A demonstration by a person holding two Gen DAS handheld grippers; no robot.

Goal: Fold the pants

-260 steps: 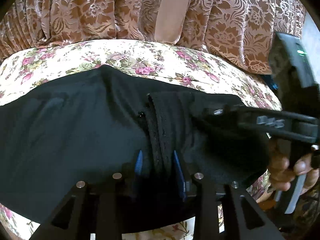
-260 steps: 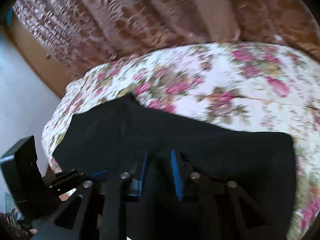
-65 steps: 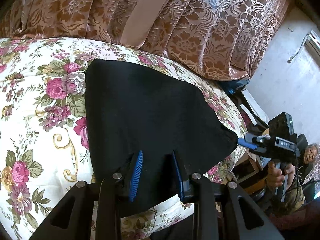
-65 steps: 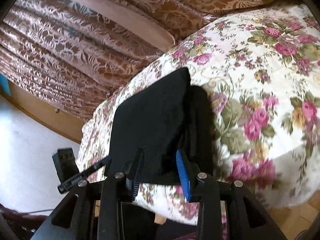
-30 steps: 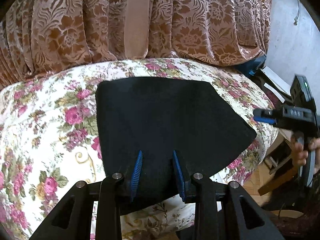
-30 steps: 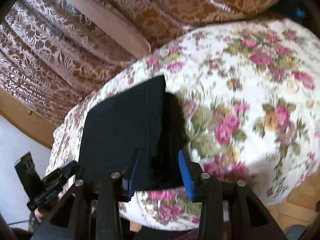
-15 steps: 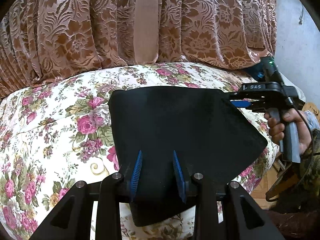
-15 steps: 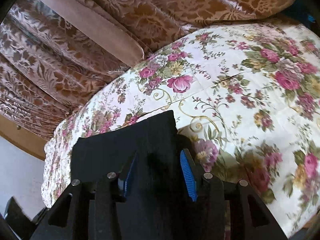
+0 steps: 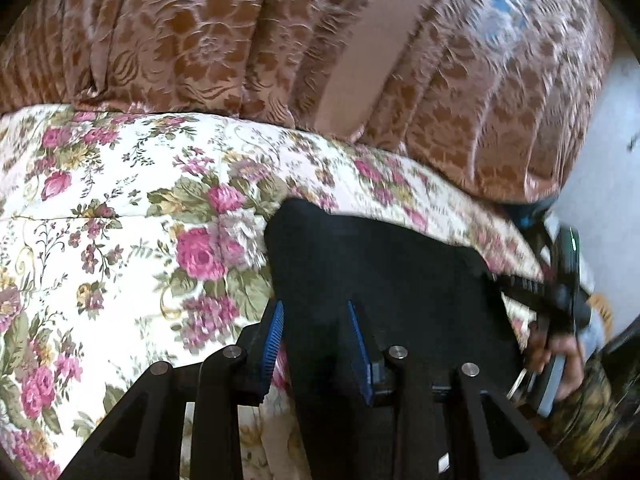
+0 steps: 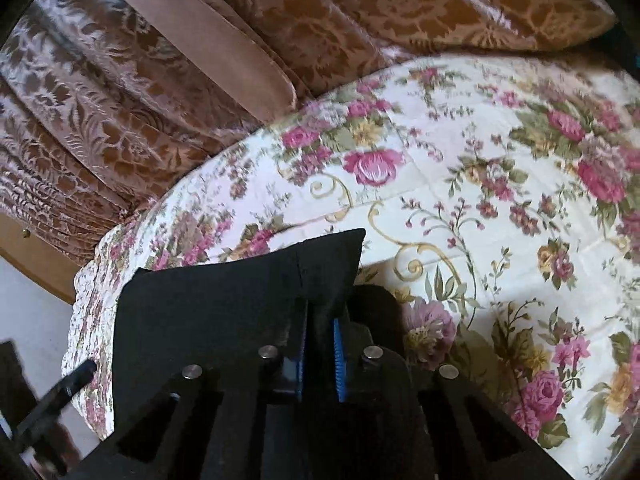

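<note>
The black pants (image 9: 384, 280) lie folded on the floral bedspread (image 9: 120, 216). My left gripper (image 9: 316, 340) is open, its blue pads straddling the near left edge of the pants. In the right wrist view the pants (image 10: 224, 304) lie at lower left, and my right gripper (image 10: 320, 344) is shut on their right corner edge, with cloth pinched between the blue pads. The right gripper also shows in the left wrist view (image 9: 520, 288), at the far right corner of the pants, held by a hand.
Brown patterned curtains (image 9: 280, 40) hang behind the bed. The bed's edge drops off at the right in the left wrist view, toward a pale wall (image 9: 600, 216). The left gripper's body (image 10: 48, 400) shows at the lower left of the right wrist view.
My right gripper has closed onto the corner of the pants; it was open half a second ago. My left gripper has swung closer to the near left edge of the pants.
</note>
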